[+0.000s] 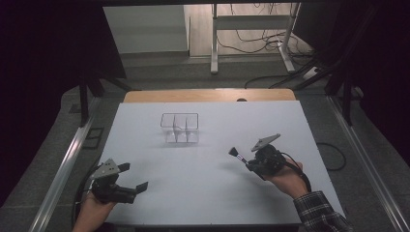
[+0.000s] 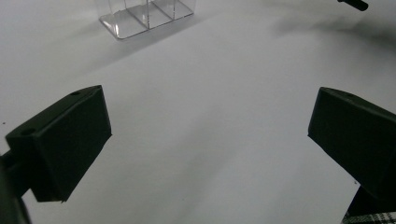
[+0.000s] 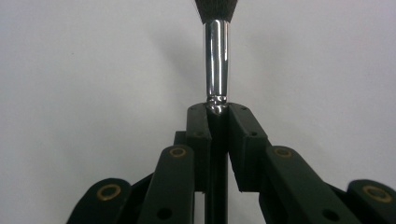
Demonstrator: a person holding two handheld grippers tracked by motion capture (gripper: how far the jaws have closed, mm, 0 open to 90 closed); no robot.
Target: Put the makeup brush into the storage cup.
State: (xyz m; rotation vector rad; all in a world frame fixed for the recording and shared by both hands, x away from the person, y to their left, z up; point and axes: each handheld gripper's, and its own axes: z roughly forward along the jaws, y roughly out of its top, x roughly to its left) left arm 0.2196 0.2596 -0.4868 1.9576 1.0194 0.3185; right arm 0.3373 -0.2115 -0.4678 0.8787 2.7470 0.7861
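Bristles and a chrome ferrule of the makeup brush fill your right gripper view, where the right gripper has its jaws pinching the handle; the high view places that brush above the white counter, right of the clear divided box. Your left gripper shows its jaws spread over bare counter. Beyond lies grey floor with cables.

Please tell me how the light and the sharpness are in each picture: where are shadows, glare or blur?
High view: dim, dark surroundings, the white table evenly lit. Left gripper view: soft shadows at top right, the clear organizer fairly sharp, left gripper slightly blurred. Right gripper view: bright glare streaks on the brush ferrule; right gripper sharp.
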